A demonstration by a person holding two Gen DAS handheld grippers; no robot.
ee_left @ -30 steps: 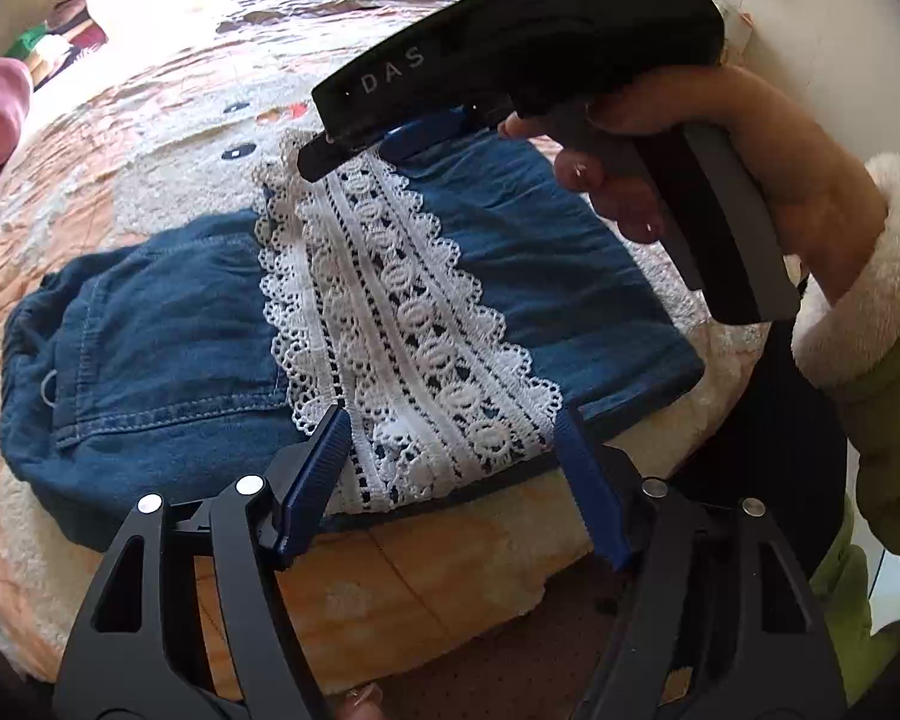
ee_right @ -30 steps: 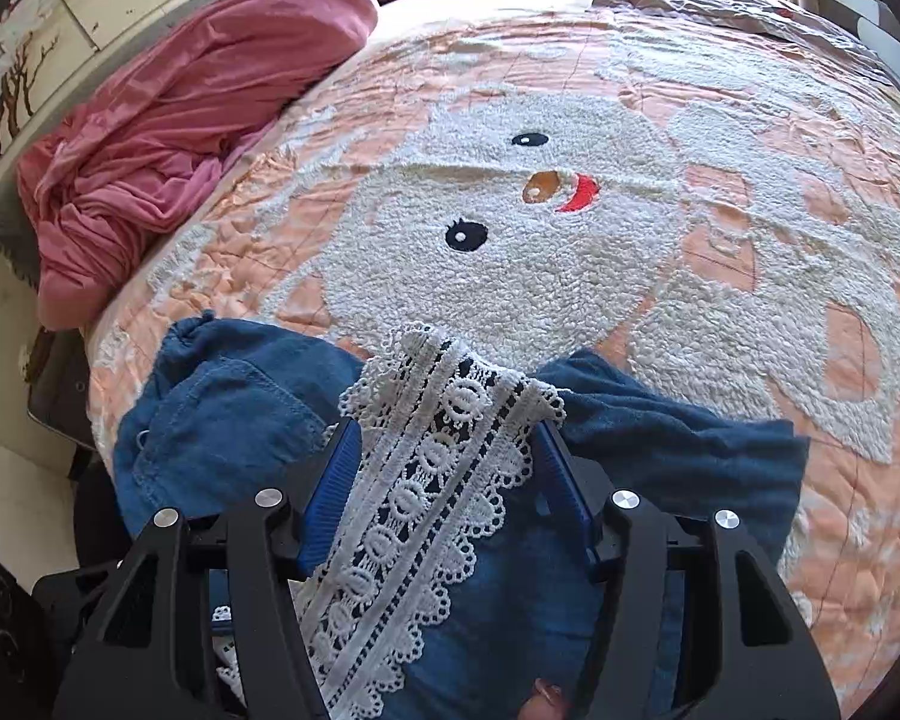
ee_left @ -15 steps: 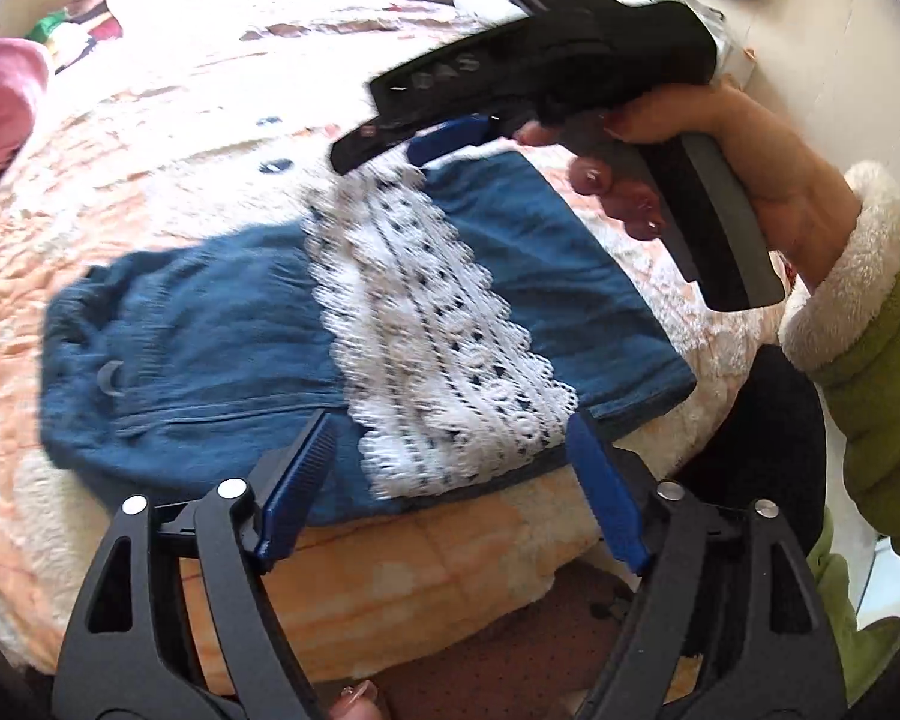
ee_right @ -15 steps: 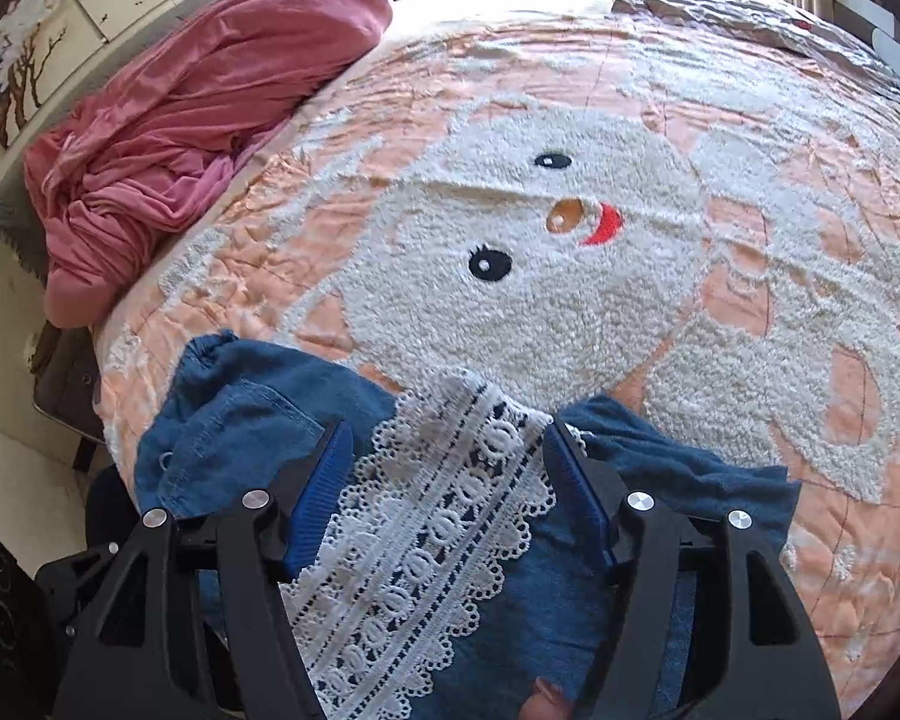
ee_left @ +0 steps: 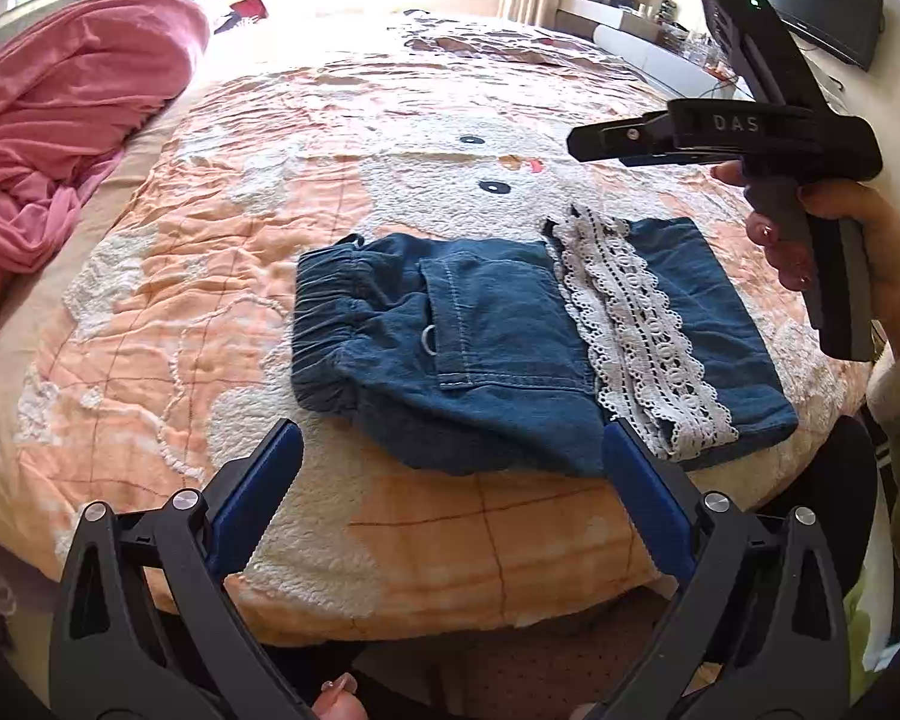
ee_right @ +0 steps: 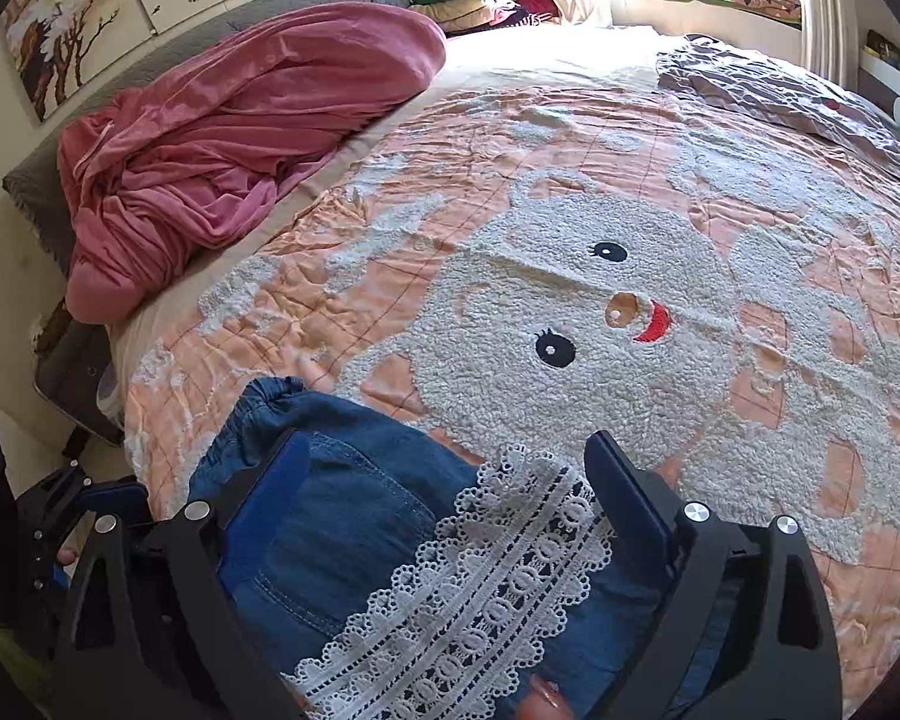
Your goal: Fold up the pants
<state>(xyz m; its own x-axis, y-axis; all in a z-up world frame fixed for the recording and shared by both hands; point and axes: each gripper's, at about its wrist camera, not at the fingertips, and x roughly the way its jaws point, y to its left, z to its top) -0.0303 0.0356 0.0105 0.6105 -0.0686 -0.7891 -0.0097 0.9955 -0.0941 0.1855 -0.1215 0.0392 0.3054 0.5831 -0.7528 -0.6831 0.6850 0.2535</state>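
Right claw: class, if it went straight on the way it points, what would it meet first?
Probably the white lace band on the folded denim pants, which lies between the open right claw; depth is uncertain.

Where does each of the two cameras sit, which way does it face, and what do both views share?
Left wrist: sits on the left claw, looking down across the bed at the folded pants; its open blue fingers, the right claw and right hand show.
Right wrist: sits on the right claw, above the pants, facing the pink blanket; its open fingers show.
Shared: pants, lace trim, bedspread, pink blanket.
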